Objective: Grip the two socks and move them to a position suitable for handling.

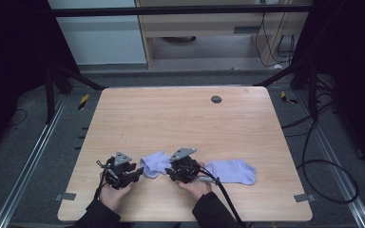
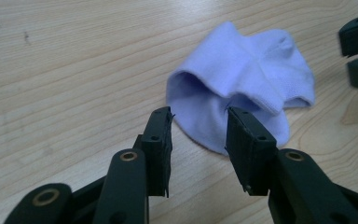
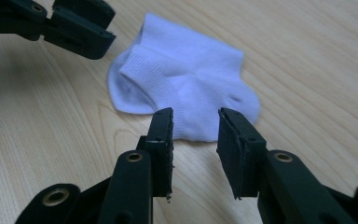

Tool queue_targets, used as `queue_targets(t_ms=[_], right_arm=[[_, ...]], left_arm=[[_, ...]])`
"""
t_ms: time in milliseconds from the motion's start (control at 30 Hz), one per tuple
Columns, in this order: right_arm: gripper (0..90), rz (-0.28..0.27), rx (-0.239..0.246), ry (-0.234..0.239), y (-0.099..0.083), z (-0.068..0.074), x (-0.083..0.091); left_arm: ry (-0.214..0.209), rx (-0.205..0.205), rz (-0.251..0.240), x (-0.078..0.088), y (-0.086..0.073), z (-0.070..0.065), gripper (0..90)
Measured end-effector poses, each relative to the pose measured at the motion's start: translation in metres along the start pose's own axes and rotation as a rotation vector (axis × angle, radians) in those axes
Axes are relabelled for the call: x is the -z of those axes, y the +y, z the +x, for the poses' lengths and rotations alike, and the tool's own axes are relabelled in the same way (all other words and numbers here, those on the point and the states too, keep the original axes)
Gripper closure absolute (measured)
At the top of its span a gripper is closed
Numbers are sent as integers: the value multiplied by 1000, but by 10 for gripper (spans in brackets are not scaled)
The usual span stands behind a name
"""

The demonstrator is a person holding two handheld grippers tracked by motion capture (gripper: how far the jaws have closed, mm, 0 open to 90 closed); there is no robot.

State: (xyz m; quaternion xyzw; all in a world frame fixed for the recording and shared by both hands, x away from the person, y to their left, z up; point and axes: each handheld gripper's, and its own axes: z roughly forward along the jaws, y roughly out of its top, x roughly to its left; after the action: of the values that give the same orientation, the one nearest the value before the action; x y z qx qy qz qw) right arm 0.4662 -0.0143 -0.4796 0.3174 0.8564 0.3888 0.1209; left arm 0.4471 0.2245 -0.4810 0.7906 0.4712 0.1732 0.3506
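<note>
there, both fingers partly apart, empty: left gripper (image 2: 199,121) and right gripper (image 3: 195,122) at the crumpled sock (image 1: 156,163) (opposite ends).

- No text, label, brand, number or sign could be read on anything in the three views.
</note>
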Motion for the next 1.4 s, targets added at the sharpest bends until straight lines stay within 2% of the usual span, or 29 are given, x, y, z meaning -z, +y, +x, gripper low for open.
queue_targets(t_ms=[233,367,567,667,767,933,1100,1200,1400], right_arm=[[654,29,24,17,-1,9,-20],[676,41,43,6,-2,11,-27],[791,46,43,-28,-1,12,-27],[829,48,25,-25,-1,11,-27],[838,45,9,-12,-1,10,-26],[840,3,-24,0,0,9,-21],[840,3,-21,8,0,10,-21],[840,-7,-28,17,1,11,-20],[840,-66,-57,28,7,9,-10]], left_arm=[[-1,-21,16,-7,0,-4,581],[2,-31,21,-10,1,-6,581],[0,-36,35,-14,0,-5,582],[1,-39,41,-16,-1,-6,587],[0,-38,41,-15,-1,-6,588],[-10,-36,23,-14,1,-8,571],[-13,-48,40,-19,-1,-10,566],[-6,-62,45,-19,-1,-10,593],[-17,-64,57,-19,0,-10,760]])
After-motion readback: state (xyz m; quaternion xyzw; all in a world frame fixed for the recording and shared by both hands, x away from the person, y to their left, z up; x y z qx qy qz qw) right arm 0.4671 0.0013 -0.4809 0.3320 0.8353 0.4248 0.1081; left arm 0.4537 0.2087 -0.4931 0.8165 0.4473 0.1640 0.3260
